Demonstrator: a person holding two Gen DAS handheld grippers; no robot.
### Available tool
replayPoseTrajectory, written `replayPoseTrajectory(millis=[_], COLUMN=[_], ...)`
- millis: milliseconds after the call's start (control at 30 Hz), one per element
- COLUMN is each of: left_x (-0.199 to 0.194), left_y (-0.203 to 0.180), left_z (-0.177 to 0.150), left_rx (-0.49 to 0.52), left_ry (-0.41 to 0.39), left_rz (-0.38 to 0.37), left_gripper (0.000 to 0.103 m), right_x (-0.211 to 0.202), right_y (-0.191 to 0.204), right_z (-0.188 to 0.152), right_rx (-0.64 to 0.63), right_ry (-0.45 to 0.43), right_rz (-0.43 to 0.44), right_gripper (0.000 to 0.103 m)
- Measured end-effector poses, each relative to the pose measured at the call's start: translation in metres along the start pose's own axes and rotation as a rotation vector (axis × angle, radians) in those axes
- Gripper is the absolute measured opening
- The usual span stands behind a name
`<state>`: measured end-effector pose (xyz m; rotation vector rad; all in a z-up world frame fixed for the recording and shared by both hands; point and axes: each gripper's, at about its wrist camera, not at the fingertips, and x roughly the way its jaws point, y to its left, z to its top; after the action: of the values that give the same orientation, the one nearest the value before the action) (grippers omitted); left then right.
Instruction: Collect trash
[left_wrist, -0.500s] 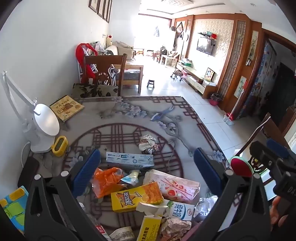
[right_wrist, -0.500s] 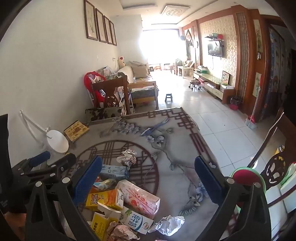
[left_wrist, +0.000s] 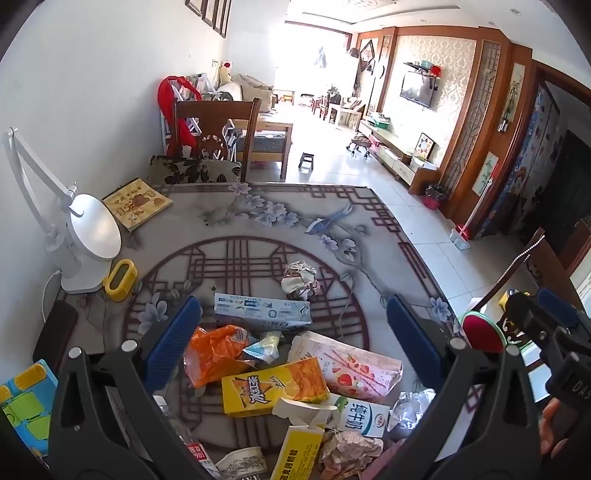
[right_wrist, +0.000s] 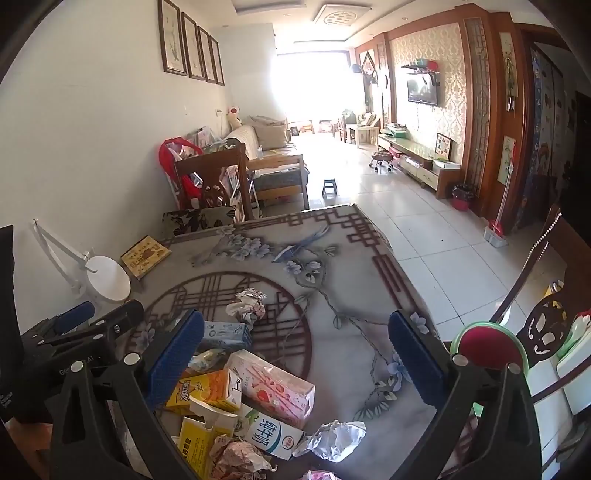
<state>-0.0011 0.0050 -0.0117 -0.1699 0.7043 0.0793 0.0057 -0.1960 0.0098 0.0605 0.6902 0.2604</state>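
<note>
Both views match the frames half a second earlier almost exactly: the litter lies where it lay, and both grippers keep their wide-open pose; only a slight camera shift appears.

Left gripper (left_wrist: 293, 325): fingers spread wide, nothing between the pads, held above the near part of the table (left_wrist: 258, 221). Its blue pads frame the litter pile.

Right gripper (right_wrist: 295, 338): fingers likewise spread wide and holding nothing. It hangs to the right of the left gripper, above the same table edge.

Trash locations, left wrist view:
- Blue box (left_wrist: 262, 312) lies flat, at the far side of the pile.
- Paper wad (left_wrist: 300, 278) sits just beyond the blue box, apart from the rest.
- Orange bag (left_wrist: 216, 352) lies beside the left pad.
- Yellow box (left_wrist: 273, 384) rests near the pile centre, touching the pink box (left_wrist: 347, 369) on its right.
- Milk carton (left_wrist: 360, 417) lies nearer the camera, below the pink box.
- Foil wad (right_wrist: 332, 439) lies just right of the milk carton.

Other items: a white lamp (left_wrist: 86, 243) stands at the table's left edge, a yellow clock (left_wrist: 120, 278) just beside its base, and a book (left_wrist: 137, 202) near the far left corner.
</note>
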Motion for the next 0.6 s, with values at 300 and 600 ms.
replayPoseTrajectory(millis=[300,600], left_x=[0.0014,0.0013], left_y=[0.0022,0.0026], left_z=[-0.0009,0.0005], left_rx=[-0.007,-0.007], left_ry=[0.005,0.007], left_rz=[0.004,0.006], left_gripper=[0.099,0.099], right_x=[0.0015,0.0019], right_y=[-0.0065,-0.0085], right_z=[-0.0025,-0.0041], right_rx=[0.022,0.028], right_ry=[0.01,0.013], right_rz=[-0.007,-0.009], right_gripper=[0.096,0.096])
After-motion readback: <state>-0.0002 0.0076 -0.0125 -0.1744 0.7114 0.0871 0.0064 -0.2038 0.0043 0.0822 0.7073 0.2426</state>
